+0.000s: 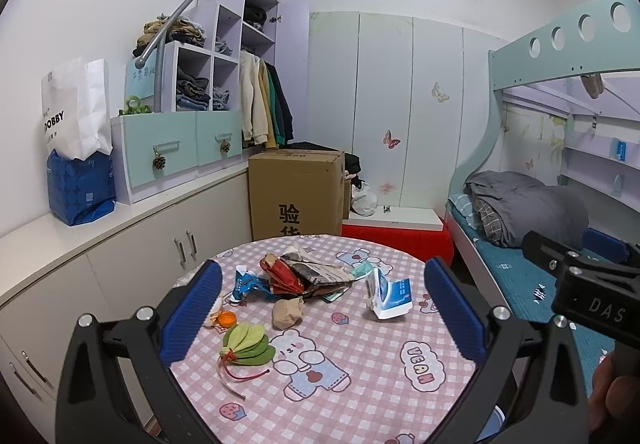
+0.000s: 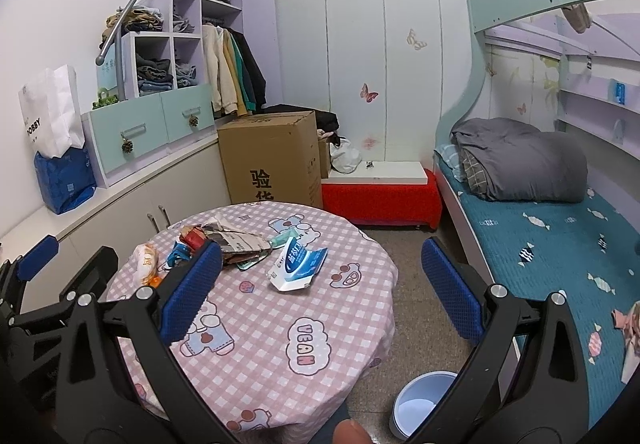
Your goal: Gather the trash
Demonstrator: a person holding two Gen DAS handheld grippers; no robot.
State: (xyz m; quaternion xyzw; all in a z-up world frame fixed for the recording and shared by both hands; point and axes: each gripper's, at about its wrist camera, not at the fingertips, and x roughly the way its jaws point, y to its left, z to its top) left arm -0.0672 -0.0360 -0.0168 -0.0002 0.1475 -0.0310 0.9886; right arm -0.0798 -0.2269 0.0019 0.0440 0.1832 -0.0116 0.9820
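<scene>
Blue-padded and spread wide, our left gripper (image 1: 322, 308) is hovering over the round table (image 1: 360, 384), holding nothing; the wrapper pile (image 1: 308, 274) and crumpled paper ball (image 1: 287, 313) are lying between and beyond its fingers. Our right gripper (image 2: 322, 288) is gaping empty too, the blue-white carton (image 2: 298, 264) ahead, the bin (image 2: 420, 404) below.

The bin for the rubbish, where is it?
In the right wrist view, the pale blue bin stands on the floor, lower right, between the round table and the bed.
</scene>
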